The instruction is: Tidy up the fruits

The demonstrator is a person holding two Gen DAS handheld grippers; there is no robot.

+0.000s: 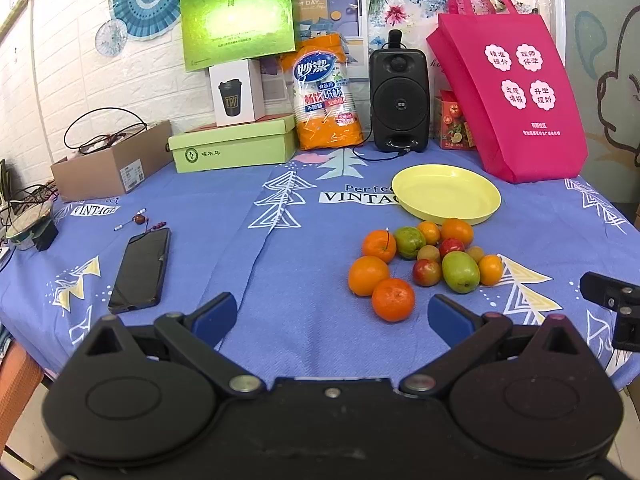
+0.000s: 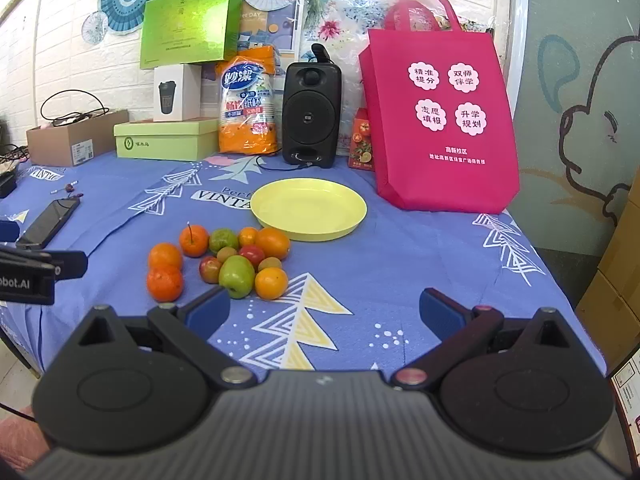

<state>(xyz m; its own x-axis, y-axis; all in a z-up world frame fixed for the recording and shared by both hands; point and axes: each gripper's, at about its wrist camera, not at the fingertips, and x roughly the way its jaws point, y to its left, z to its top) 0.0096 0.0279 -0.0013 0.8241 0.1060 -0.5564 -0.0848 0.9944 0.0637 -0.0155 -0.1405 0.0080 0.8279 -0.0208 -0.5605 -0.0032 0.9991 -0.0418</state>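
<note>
A pile of fruit (image 1: 426,262) lies on the blue tablecloth: several oranges, green apples and small red fruits; it also shows in the right wrist view (image 2: 224,264). An empty yellow plate (image 1: 446,194) sits just behind the pile, also in the right wrist view (image 2: 309,208). My left gripper (image 1: 332,316) is open and empty, low over the cloth, with the nearest orange (image 1: 393,299) just beyond its right finger. My right gripper (image 2: 324,310) is open and empty, to the right of the pile. Each gripper shows at the other's frame edge.
A black phone (image 1: 140,270) and a bead string (image 1: 138,220) lie at the left. Along the back stand a cardboard box (image 1: 114,160), green boxes (image 1: 234,146), a cup pack (image 1: 324,94), a black speaker (image 1: 399,98) and a pink bag (image 1: 516,96). The table edge runs at the right (image 2: 560,280).
</note>
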